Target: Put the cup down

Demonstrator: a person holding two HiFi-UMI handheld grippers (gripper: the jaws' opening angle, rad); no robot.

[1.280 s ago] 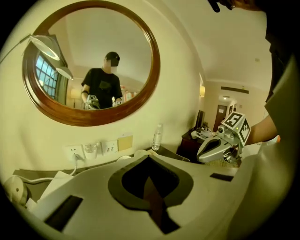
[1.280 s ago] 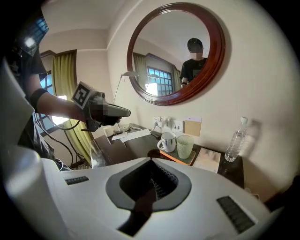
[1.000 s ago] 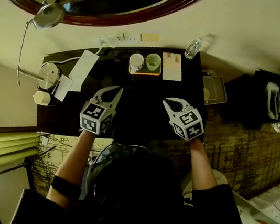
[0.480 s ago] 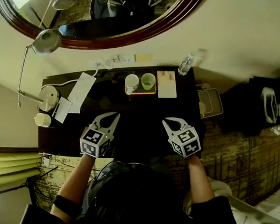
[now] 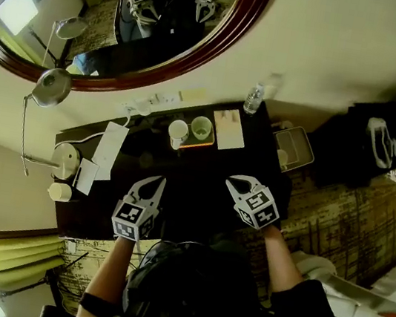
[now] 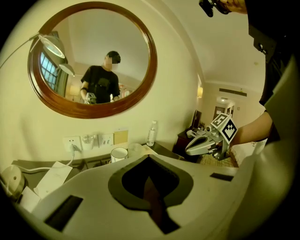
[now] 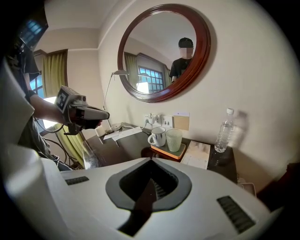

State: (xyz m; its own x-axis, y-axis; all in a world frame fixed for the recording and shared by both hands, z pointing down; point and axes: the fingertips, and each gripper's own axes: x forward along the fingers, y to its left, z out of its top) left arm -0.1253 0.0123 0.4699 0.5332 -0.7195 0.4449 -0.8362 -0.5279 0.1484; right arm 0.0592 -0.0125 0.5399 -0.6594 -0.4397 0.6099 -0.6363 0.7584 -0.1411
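1. Both tools are closed and empty. The left gripper (image 5: 153,182) and the right gripper (image 5: 233,183) hover over the near part of the dark desk (image 5: 196,167), and each gripper view shows its jaws pressed together with nothing between them.
2. Compared with a second ago, the whole scene sits lower in the head view. More of the round mirror (image 5: 130,22) now fills the upper left, and both grippers lie nearer the bottom of the frame. Their jaws have stayed closed throughout.
3. The white cup (image 5: 178,133) stands upright just beside the green tumbler (image 5: 202,127) on the orange tray (image 5: 197,145). That is at upper centre, against the wall and well apart from both grippers. Both keep the same spot on the desk as before.
4. Which of the two is the task's cup I cannot tell.
5. The shift looks like the head lifting, not work on a cup. With both vessels resting and neither gripper holding anything, putting down seems already finished or not under way.
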